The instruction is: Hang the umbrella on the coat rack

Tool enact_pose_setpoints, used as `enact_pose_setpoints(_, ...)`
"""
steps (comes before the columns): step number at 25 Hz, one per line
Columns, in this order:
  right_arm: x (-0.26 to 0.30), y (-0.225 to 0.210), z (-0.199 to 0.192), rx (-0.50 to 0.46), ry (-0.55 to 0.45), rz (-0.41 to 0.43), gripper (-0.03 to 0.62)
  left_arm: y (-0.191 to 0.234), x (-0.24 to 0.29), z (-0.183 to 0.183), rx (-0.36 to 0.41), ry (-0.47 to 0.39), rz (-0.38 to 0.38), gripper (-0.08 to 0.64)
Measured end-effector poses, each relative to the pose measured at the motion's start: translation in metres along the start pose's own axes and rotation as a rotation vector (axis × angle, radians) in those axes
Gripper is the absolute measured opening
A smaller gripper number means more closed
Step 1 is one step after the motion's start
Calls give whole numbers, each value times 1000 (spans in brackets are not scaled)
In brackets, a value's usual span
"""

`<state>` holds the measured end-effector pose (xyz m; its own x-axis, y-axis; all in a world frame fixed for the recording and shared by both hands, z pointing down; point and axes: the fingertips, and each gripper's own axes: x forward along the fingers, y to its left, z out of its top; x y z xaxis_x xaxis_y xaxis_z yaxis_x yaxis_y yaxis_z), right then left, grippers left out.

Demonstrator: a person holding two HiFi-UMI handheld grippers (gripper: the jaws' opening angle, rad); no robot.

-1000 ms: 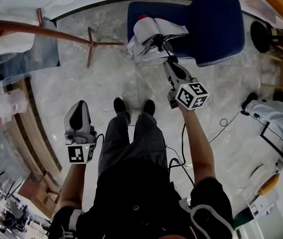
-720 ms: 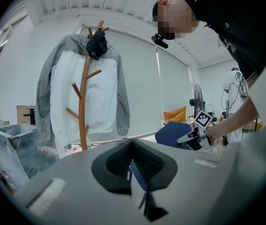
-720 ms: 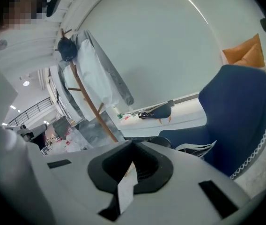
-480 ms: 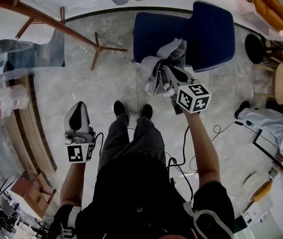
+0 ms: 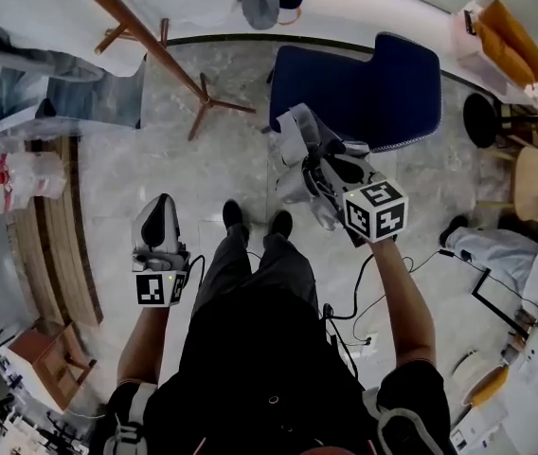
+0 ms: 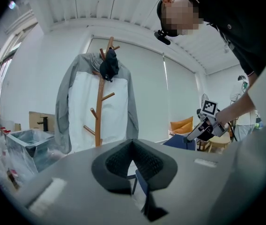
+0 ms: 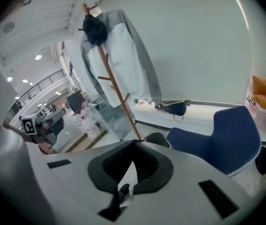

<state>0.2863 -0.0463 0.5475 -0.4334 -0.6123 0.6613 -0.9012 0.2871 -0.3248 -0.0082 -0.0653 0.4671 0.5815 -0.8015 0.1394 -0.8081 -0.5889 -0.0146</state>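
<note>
Bright, even indoor light; strong fisheye edge distortion

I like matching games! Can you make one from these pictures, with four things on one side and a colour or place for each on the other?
Things:
1. umbrella
2. coat rack
3. chair
4. jacket

Colour or place:
A. dark blue
B. brown wood
C. hanging on the coat rack
D. held in the right gripper

Pairs: 1-D, 2-B, 3-A, 4-C
</note>
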Motion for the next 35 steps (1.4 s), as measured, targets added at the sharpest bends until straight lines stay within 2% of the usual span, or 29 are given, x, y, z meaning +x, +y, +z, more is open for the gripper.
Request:
enact_pose_setpoints(4, -19, 38, 13, -187, 93, 43, 0, 7, -10, 24, -14, -24, 21, 0)
enact_pose_setpoints(8, -32, 64, 49, -337, 88, 78, 0, 17, -21, 37, -1, -48, 43, 0)
enact_pose_setpoints(12, -38, 87, 78, -541, 105, 111, 0, 20, -29, 52, -11, -44, 47, 0)
enact_pose_setpoints(15, -39, 97, 100, -732, 125, 88, 0, 27, -34, 61, 6, -66, 82, 0)
enact_pose_setpoints(17, -41, 105, 116, -794, 124, 90, 0, 31, -39, 66, 9, -74, 96, 0)
enact_pose_setpoints(19, -45, 118, 128, -781, 129, 141, 0, 34, -45, 70, 6, -73, 106, 0)
enact_pose_setpoints(22, -57, 142, 148, -595, 113, 306, 0, 38, -54, 77, 2, -103, 141, 0)
enact_pose_setpoints(26, -72, 160, 182, -330, 42, 444, 0, 41, -65, 82, 3, -122, 165, 0)
enact_pose_setpoints(28, -74, 166, 201, -294, -20, 438, 0, 46, -71, 83, -3, -126, 183, 0)
enact_pose_setpoints(35, -63, 178, 245, -378, -153, 292, 0, 65, -85, 92, -3, -143, 219, 0)
